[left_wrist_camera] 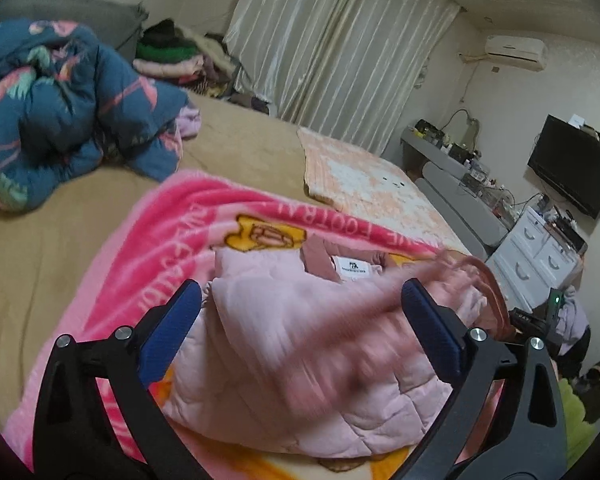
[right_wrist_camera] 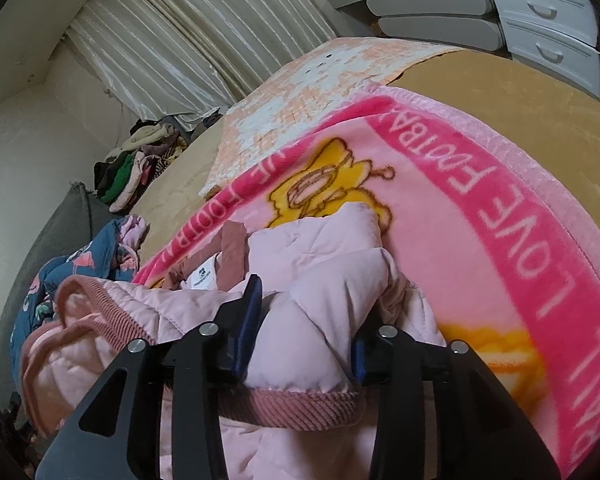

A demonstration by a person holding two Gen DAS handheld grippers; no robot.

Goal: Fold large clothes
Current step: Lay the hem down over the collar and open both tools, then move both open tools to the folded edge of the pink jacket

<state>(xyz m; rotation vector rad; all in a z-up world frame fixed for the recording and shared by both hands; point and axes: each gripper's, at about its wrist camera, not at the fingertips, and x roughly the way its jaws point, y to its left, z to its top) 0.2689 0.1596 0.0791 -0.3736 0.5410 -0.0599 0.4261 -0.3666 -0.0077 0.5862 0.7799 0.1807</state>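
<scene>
While the pink quilted jacket (left_wrist_camera: 300,344) lies bunched on a pink cartoon blanket (right_wrist_camera: 480,208) on the bed, both grippers work its folds.

Left gripper (left_wrist_camera: 300,316) spread wide, empty; right gripper (right_wrist_camera: 306,320) straddles a puffy fold (grip unclear). Loosely held padding could spring back, undoing the fold.

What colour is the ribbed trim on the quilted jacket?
Dusty rose, darker than the pale pink quilted jacket; the ribbed trim shows best in the right wrist view.

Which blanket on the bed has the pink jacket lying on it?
The bright pink blanket with white letters and yellow bears. The pale peach one lies farther back with nothing on it.
</scene>
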